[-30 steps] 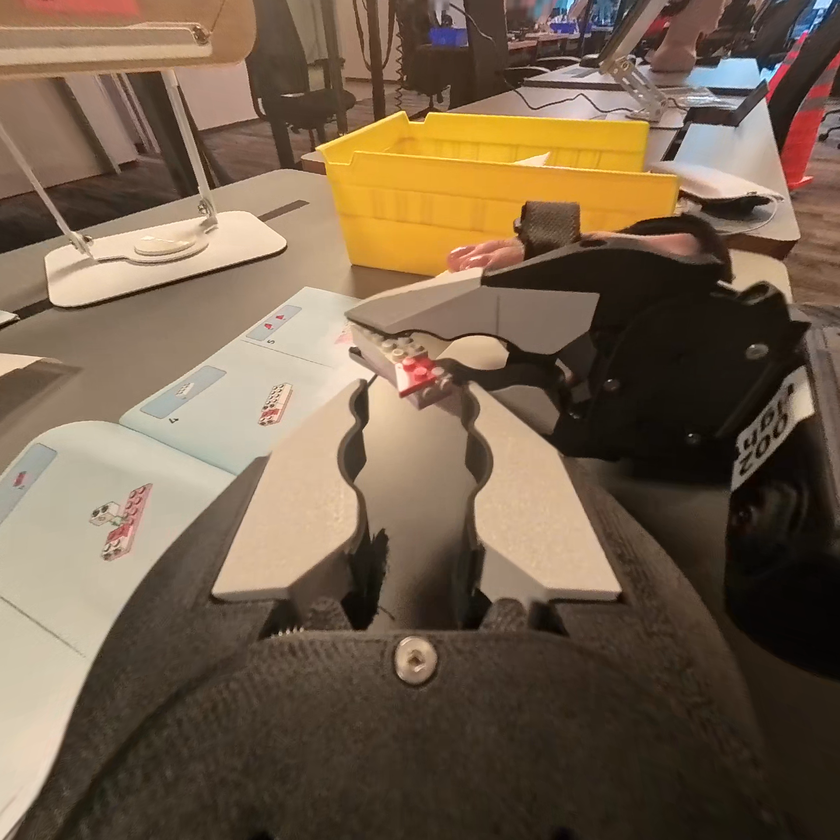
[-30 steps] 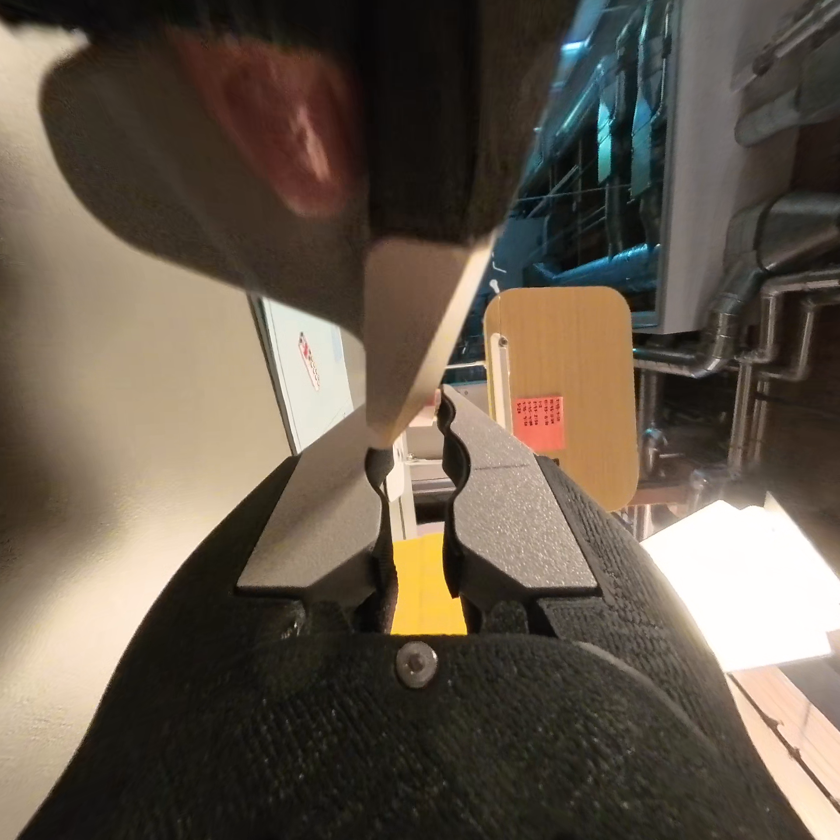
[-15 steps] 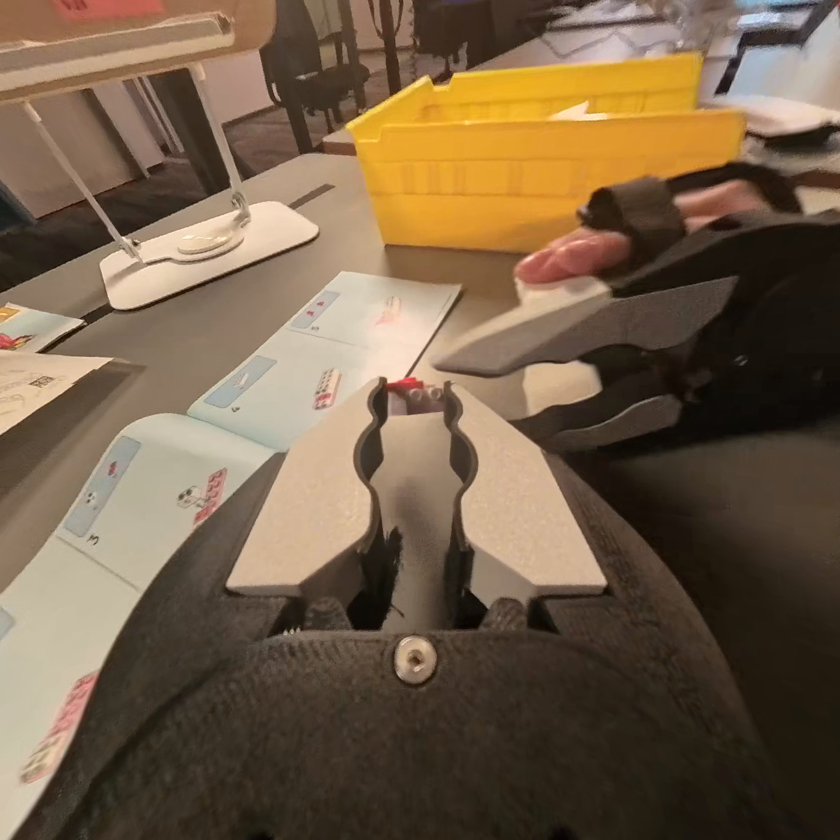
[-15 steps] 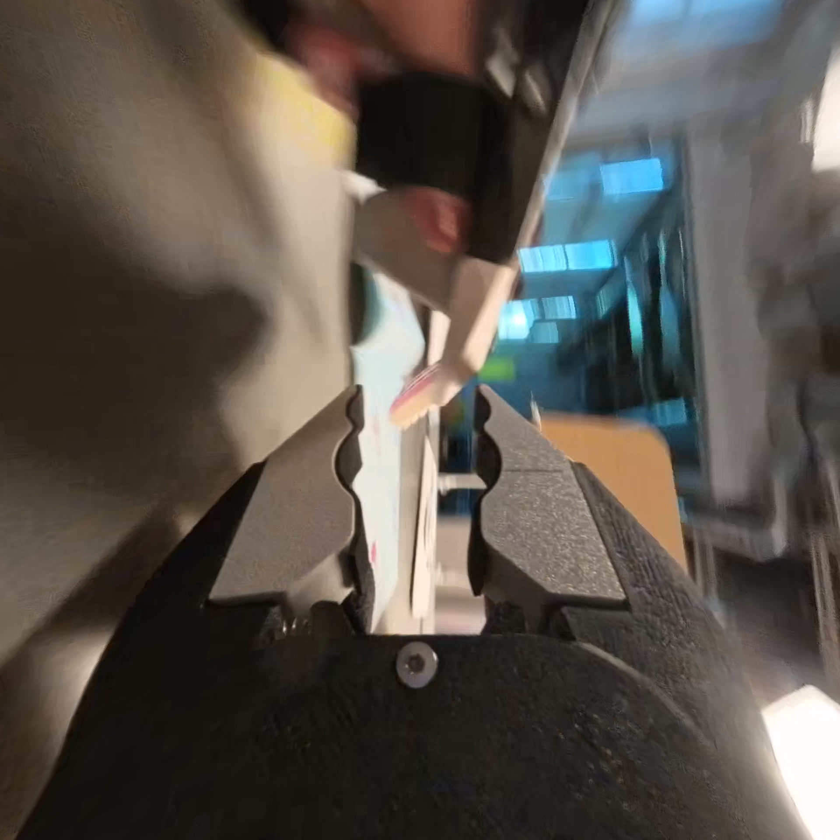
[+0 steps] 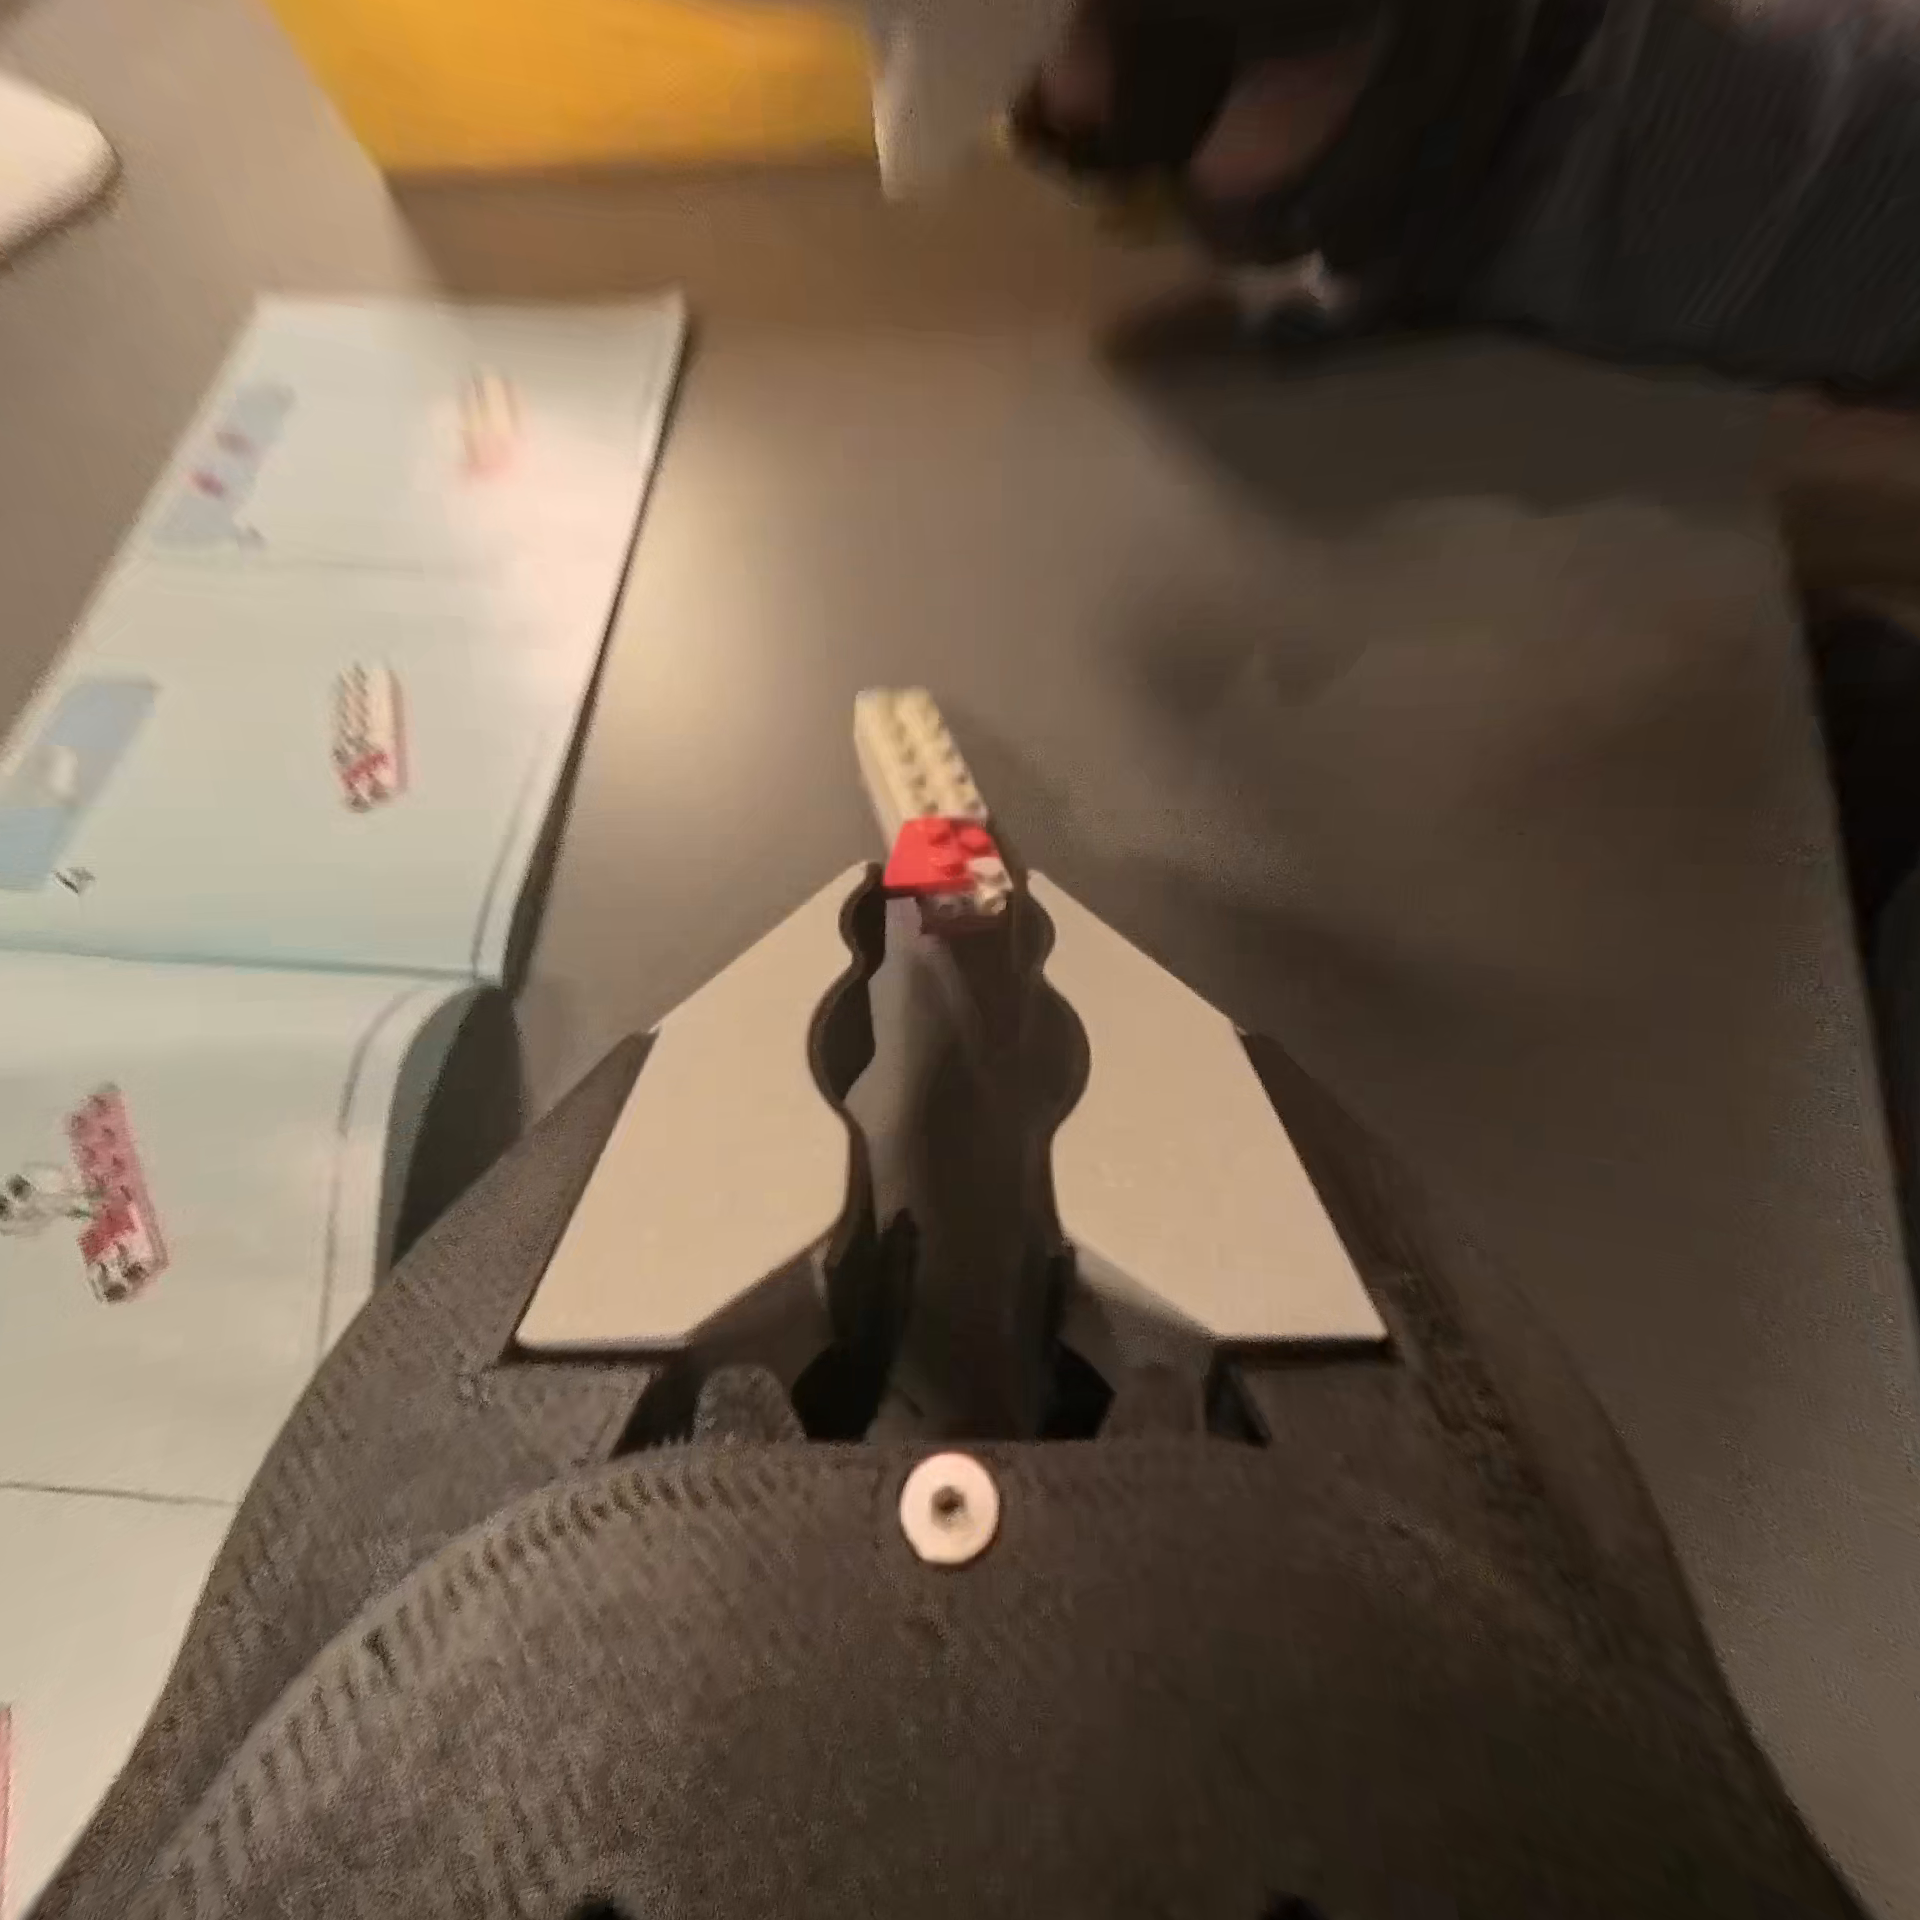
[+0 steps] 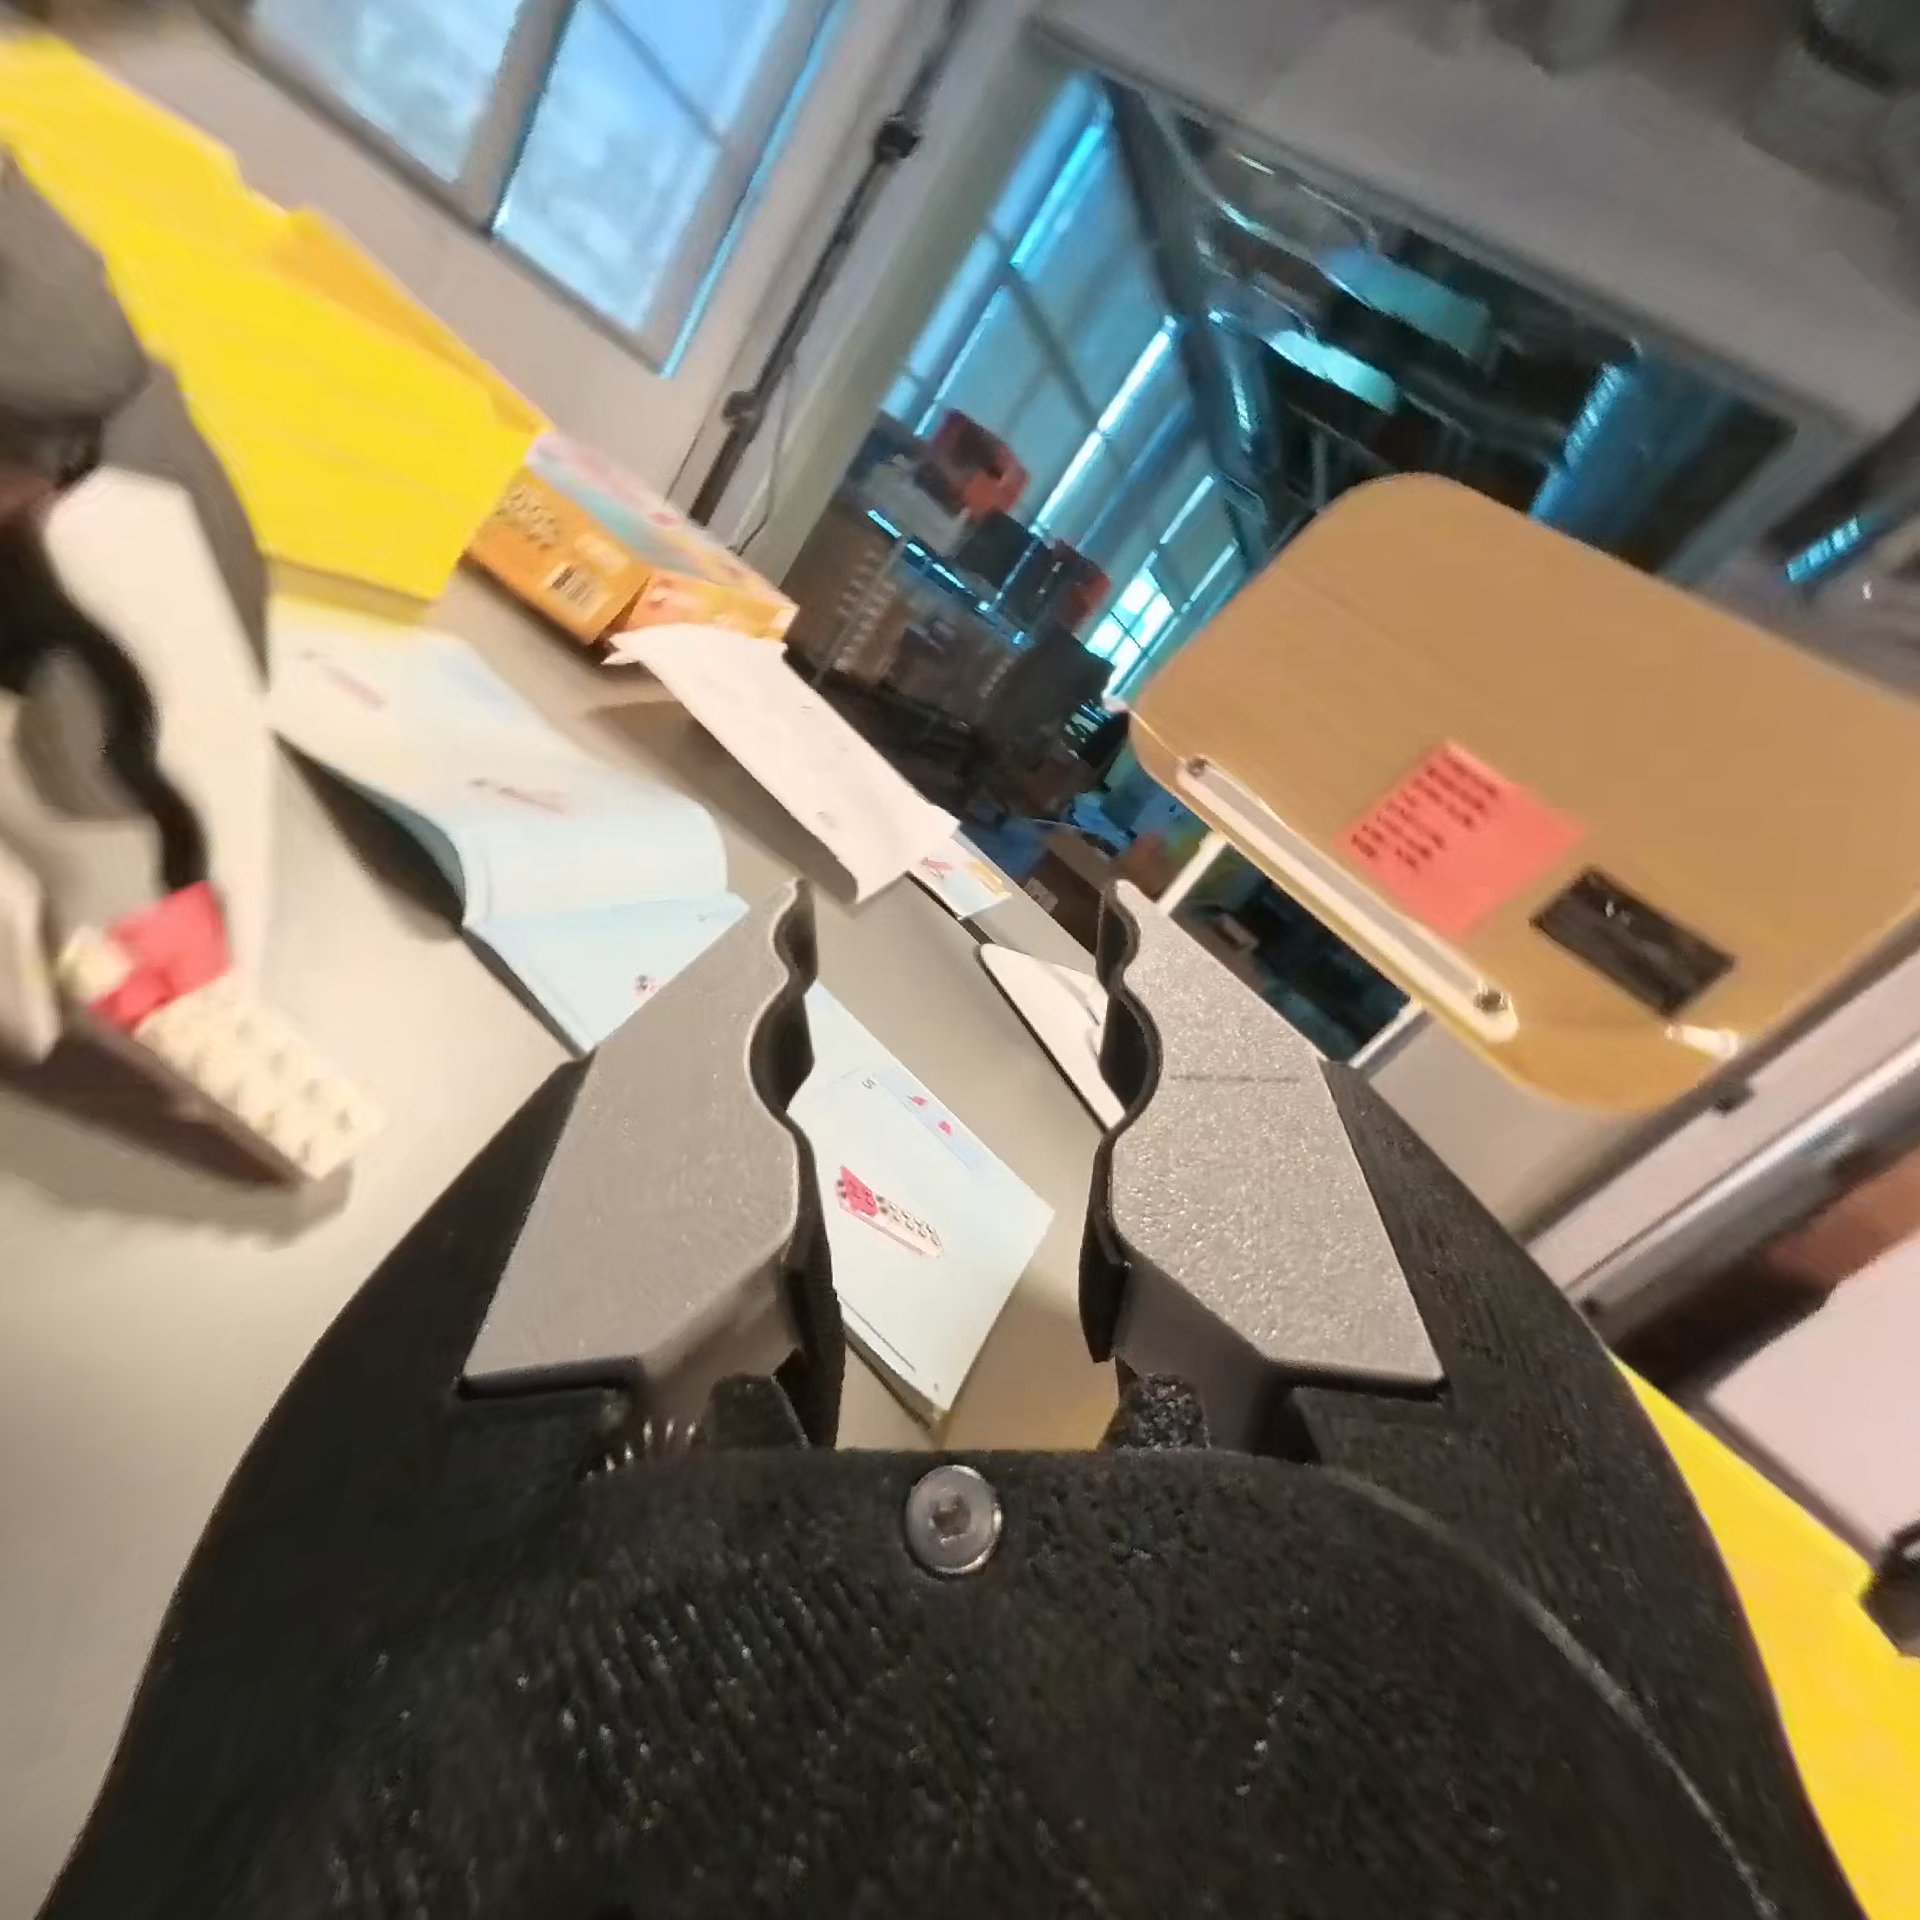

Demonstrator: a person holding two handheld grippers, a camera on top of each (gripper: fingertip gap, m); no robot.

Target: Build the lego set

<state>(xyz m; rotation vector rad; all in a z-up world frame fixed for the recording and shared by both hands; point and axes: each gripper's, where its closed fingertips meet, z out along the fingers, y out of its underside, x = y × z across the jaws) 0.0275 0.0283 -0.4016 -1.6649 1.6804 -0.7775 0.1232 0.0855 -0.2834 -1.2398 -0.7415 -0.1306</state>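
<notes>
a small brick assembly [image 5: 935, 821], a long cream plate with a red piece at its near end, sticks out forward from the tips of the left gripper [image 5: 948, 894]. the two grey fingers [image 5: 727, 1101] are closed in on its near end, pinching it, and the cream part points away over the dark table [image 5: 1299, 935]. the same assembly shows at the left edge of the right wrist view, red and cream, caught between pale fingers there.

the right gripper [image 6: 951, 914] has its fingers spread wide apart with nothing between them; through the gap the table and a pale blue leaflet page [image 6: 914, 1226] are seen below.

to the left of the held bricks lies an open instruction booklet [image 5: 312, 675], pale blue, with small pictures of brick builds on it. beyond it, at the far side of the table, stands a yellow bin [image 5: 582, 83]. in the right wrist view a colourful box [image 6: 623, 561] lies just beside that bin, with white paper sheets [image 6: 800, 769] near it. to the right a tan board [image 6: 1558, 831] with a red sticker stands on a white stand. the far right of the left wrist view is a dark blur.
</notes>
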